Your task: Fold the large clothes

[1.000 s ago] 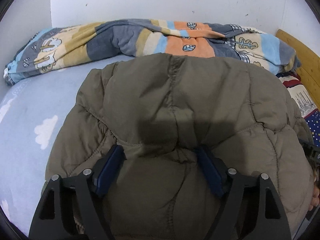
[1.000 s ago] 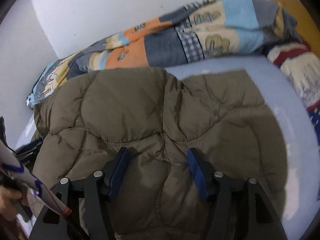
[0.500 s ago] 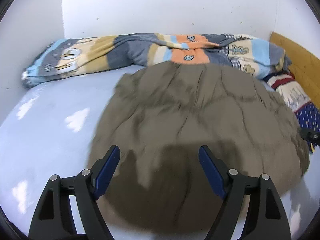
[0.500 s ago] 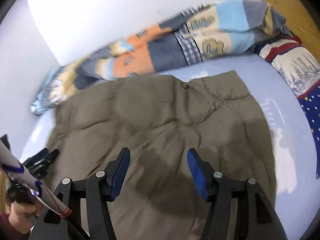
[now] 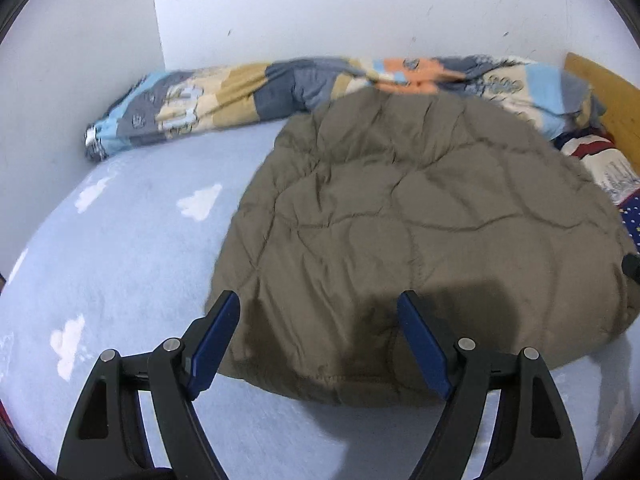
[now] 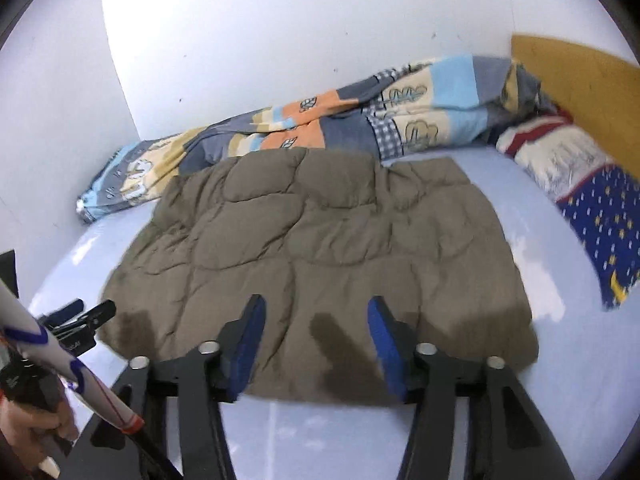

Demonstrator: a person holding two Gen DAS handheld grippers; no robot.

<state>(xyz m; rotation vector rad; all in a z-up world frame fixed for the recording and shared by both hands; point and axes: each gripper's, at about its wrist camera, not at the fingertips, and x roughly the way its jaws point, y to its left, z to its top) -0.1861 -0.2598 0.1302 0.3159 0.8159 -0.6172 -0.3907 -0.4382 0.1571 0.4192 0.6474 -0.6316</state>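
We've got the folded jacket [image 6: 320,248] flat on the bed [image 5: 120,280], rumpled quilt [image 6: 304,128] behind; left gripper [image 5: 320,336] spread wide, right gripper [image 6: 316,336] just narrowing, both empty

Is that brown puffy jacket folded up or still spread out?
Folded: the jacket lies on the bed as a compact rectangle, no sleeves sticking out.

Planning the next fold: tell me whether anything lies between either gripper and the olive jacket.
Nothing visible does. The olive jacket lies flat on the blue sheet, directly ahead of the left gripper and right gripper; both jaws are open and empty.
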